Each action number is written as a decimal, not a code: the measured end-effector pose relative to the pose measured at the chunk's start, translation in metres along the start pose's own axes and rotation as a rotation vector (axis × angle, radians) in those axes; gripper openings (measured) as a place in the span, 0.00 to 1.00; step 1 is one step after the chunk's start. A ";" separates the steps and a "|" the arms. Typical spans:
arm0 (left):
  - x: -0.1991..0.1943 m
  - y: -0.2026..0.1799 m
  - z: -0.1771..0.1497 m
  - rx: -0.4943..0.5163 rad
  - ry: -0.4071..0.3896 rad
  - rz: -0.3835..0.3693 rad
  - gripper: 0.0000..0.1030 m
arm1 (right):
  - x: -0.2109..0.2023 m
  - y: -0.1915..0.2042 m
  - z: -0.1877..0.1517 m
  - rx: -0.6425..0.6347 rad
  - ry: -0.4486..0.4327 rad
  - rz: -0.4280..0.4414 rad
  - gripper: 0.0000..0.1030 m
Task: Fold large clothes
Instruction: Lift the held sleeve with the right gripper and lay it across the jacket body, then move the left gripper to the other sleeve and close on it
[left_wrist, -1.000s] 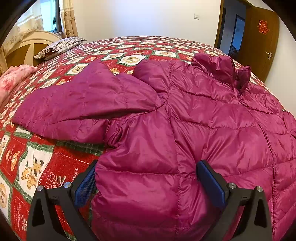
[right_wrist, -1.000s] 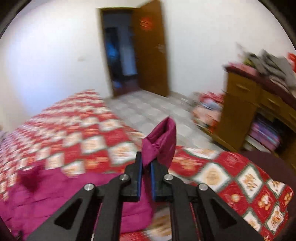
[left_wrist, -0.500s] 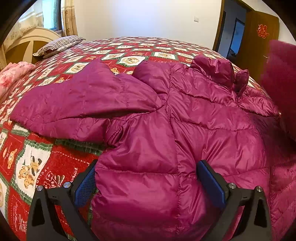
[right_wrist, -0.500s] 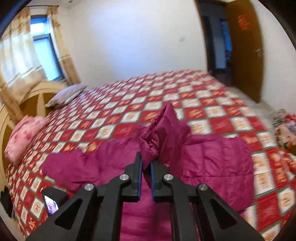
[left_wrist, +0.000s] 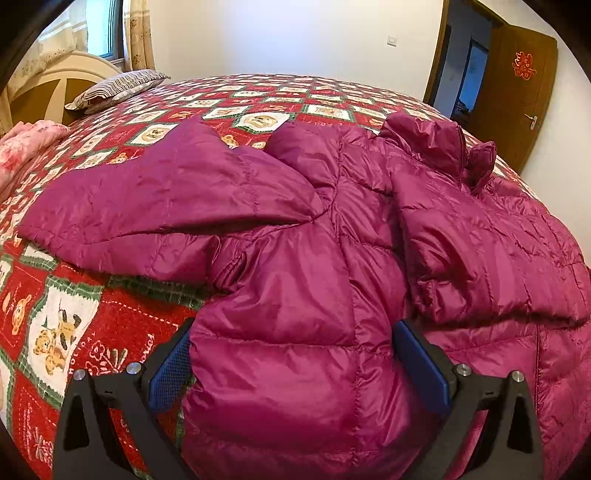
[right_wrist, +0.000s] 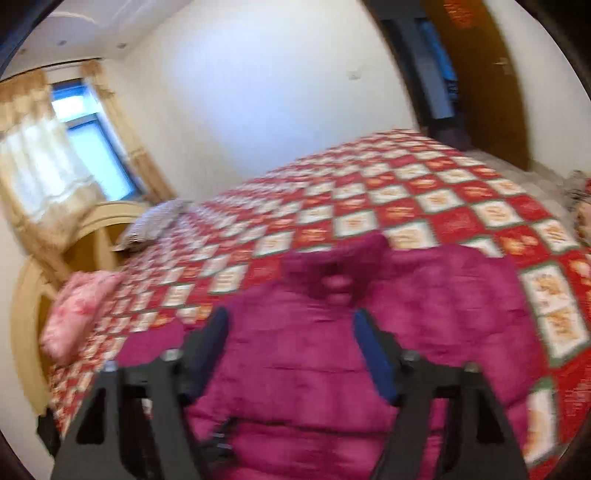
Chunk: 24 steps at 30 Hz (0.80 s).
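A magenta puffer jacket (left_wrist: 295, 258) lies spread on the bed, collar (left_wrist: 436, 144) at the far side. Its left sleeve (left_wrist: 166, 199) stretches out to the left. The other sleeve (left_wrist: 480, 251) lies folded over the jacket's right half. My left gripper (left_wrist: 293, 332) rests over the jacket's near part with its jaws wide apart and the padded body bulging between the blue pads (left_wrist: 170, 373). In the blurred right wrist view my right gripper (right_wrist: 291, 317) hovers above the jacket (right_wrist: 443, 302). Its jaws are opening, and the pads press on nothing.
A red patchwork bedspread (left_wrist: 74, 325) covers the whole bed. A striped pillow (left_wrist: 114, 88) and a pink quilt (left_wrist: 22, 147) lie by the wooden headboard (left_wrist: 44, 96) at the left. An open brown door (left_wrist: 517, 92) stands at the far right.
My right gripper swung from the bed's right side over the jacket with the sleeve end pinched, then opened; the sleeve now lies across the jacket. The left gripper stayed put.
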<state>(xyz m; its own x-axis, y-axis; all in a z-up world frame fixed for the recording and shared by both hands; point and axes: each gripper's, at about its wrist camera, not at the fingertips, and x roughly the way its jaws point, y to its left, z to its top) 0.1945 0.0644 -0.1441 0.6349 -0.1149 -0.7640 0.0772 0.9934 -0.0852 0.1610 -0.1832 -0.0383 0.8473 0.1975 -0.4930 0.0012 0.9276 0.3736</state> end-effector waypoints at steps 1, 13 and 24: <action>0.000 0.000 0.000 0.000 0.000 0.001 0.99 | 0.004 -0.008 -0.002 -0.005 0.023 -0.055 0.42; -0.023 -0.015 0.012 0.089 0.005 0.081 0.99 | 0.061 -0.029 -0.067 0.025 0.315 -0.057 0.36; -0.019 -0.077 0.067 0.115 -0.120 0.153 0.99 | 0.005 -0.074 0.005 0.009 0.032 -0.277 0.36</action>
<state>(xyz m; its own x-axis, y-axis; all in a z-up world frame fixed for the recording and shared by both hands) 0.2283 -0.0107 -0.0799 0.7324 0.0301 -0.6803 0.0563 0.9929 0.1045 0.1678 -0.2525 -0.0643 0.7969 -0.0532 -0.6018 0.2353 0.9448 0.2281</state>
